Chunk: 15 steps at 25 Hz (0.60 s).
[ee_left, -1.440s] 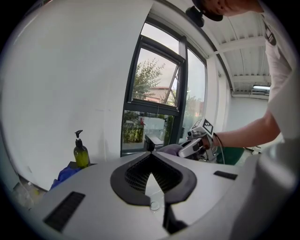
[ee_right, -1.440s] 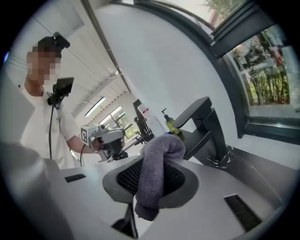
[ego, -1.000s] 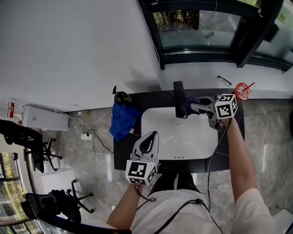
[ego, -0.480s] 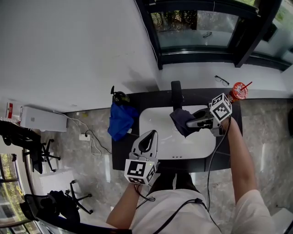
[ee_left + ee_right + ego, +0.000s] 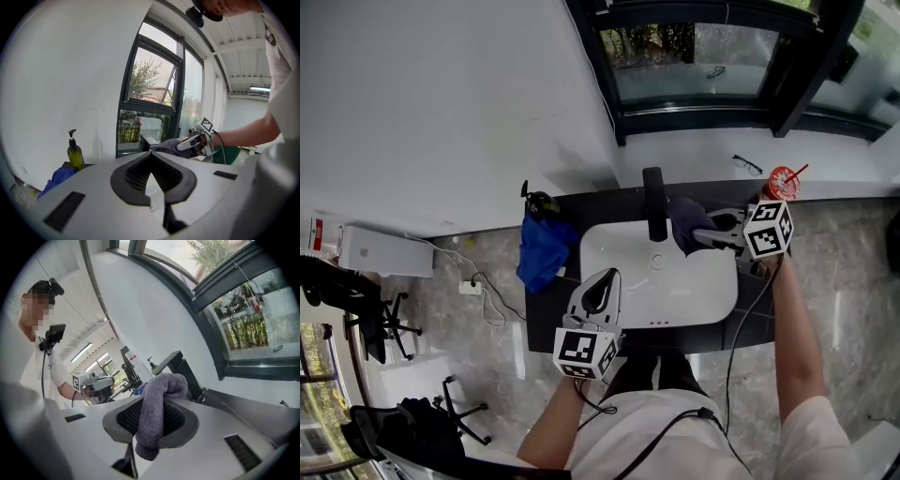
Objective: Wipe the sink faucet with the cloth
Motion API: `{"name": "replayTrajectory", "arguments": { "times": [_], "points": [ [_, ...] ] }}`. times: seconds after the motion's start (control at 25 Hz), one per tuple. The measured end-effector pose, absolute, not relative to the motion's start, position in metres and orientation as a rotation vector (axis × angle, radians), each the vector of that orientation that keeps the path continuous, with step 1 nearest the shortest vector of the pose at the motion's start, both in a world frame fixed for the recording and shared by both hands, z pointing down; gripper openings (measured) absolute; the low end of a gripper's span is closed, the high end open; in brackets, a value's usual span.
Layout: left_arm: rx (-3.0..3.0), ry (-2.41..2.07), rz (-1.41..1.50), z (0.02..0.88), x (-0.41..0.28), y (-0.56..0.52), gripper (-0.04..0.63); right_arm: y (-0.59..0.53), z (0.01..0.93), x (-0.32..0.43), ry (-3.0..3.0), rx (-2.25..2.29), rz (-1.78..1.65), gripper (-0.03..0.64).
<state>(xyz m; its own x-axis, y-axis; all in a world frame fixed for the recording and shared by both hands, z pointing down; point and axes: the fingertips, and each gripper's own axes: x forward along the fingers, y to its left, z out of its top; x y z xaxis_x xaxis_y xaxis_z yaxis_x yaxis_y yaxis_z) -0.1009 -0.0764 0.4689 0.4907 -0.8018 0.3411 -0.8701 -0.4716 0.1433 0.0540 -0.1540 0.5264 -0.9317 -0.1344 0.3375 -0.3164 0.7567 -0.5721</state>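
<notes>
At twelve o'clock on the sink (image 5: 614, 246) rim stands the black faucet (image 5: 653, 203), and the right gripper (image 5: 701, 234) is clamped on the grey cloth (image 5: 687, 219) just at its three o'clock, the bunched fold pushed ahead of the jaws, likely so fabric rather than plastic meets the faucet. Down at the sink's seven o'clock the left gripper (image 5: 602, 284) hangs, jaws together on nothing, apparently parked clear of the wiping

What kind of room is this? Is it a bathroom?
Probably a wash corner in an office, not a home bathroom: a white sink with a black faucet sits in a dark counter below a window, a soap bottle stands beside it, and office chairs are nearby.
</notes>
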Motion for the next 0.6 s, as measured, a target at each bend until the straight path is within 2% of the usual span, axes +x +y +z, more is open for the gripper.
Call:
{"name": "replayTrajectory", "arguments": {
  "times": [0.28,0.6],
  "points": [
    [2.437,-1.418,0.347,0.470,-0.104,-0.074,-0.002,-0.196,0.530,0.029,-2.739,0.450,0.971,0.078],
    [2.426,-1.433,0.356,0.472,-0.114,-0.076,-0.002,-0.181,0.533,0.013,-2.725,0.334,1.012,0.078]
  ]
}}
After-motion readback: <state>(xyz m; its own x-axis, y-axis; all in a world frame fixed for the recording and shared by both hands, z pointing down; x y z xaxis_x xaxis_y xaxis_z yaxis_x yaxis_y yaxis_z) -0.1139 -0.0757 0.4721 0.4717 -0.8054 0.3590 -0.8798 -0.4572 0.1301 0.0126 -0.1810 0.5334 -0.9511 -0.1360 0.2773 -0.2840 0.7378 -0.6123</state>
